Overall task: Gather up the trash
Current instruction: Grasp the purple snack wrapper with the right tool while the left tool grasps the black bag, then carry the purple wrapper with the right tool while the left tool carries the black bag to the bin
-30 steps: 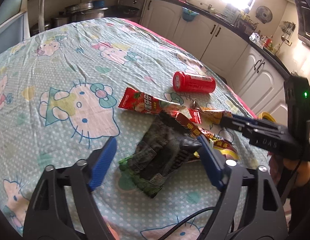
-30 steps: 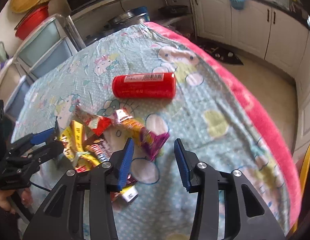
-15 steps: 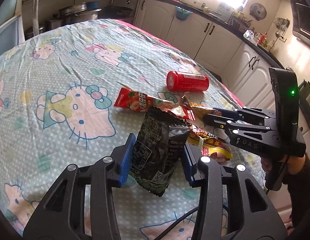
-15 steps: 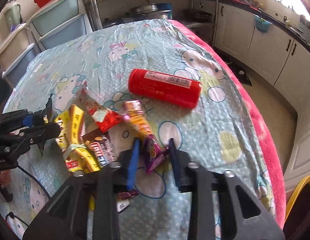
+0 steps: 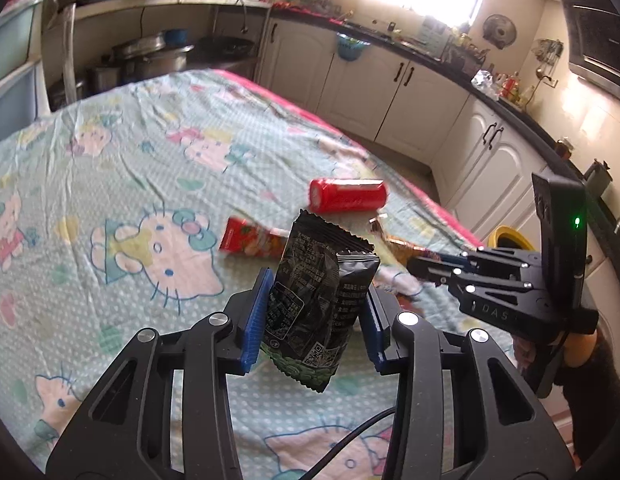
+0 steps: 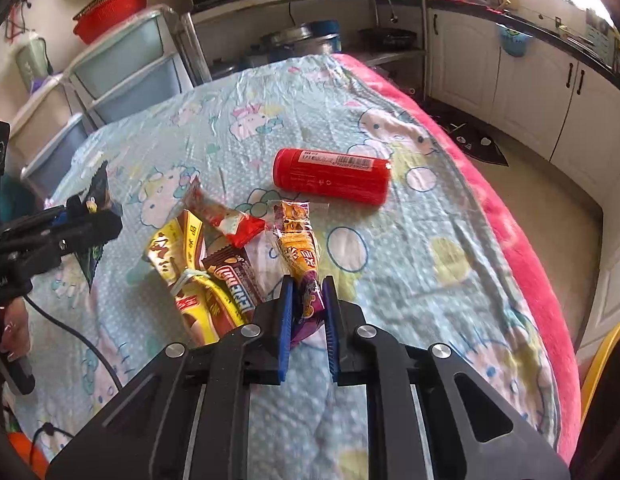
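My left gripper (image 5: 315,312) is shut on a black snack bag (image 5: 321,292) and holds it above the Hello Kitty tablecloth (image 5: 110,184). My right gripper (image 6: 308,308) is shut on the purple end of an orange-and-purple wrapper (image 6: 300,252); that gripper also shows in the left wrist view (image 5: 425,266). On the cloth lie a red can (image 6: 331,176) on its side, a red wrapper (image 6: 226,216), a brown chocolate wrapper (image 6: 234,284) and a yellow wrapper (image 6: 178,256). The can (image 5: 347,196) and red wrapper (image 5: 252,238) also show in the left wrist view.
The table's pink edge (image 6: 509,240) runs along the right. White kitchen cabinets (image 5: 389,92) and a counter stand beyond it. Plastic drawers (image 6: 122,68) stand at the far left. A yellow rim (image 5: 507,236) shows beside the table.
My left gripper closed on the black bag and lifted it off the cloth. My right gripper closed on the orange-and-purple wrapper's end.
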`<state>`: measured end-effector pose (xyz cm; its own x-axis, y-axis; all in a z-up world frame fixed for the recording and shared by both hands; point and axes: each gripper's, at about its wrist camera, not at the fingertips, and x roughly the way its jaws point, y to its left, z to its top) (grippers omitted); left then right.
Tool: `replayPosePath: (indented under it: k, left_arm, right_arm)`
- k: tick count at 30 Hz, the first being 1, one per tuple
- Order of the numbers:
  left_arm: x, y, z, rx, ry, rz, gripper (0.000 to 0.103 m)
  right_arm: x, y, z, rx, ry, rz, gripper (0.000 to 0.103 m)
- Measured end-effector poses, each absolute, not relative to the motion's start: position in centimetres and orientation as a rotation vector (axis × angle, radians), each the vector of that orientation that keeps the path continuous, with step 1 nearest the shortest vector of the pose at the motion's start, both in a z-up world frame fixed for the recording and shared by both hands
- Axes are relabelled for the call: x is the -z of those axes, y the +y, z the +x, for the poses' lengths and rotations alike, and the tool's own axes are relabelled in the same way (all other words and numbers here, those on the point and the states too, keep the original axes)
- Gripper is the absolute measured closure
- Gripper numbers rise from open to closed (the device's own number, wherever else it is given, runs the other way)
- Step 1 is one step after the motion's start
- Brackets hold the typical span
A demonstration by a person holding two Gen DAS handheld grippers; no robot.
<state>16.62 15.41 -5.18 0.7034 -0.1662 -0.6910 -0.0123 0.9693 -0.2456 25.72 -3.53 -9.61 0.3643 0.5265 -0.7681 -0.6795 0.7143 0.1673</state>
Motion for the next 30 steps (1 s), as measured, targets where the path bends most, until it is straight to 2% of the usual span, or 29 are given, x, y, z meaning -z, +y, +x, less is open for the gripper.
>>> replayPosePath:
  k: [13,30]
  left_arm:
    - [0.9,9.8,17.6,0.179,0.708,-0.186,0.070]
    - [-2.0,2.0,19.8,0.329,0.650,-0.139,0.070]
  right_arm:
    - [5.1,-10.5,23.3,-0.714,0.809,-0.101,0.089]
    - [-0.1,-20.5,21.2,-0.520,0.658,-0.061,0.089]
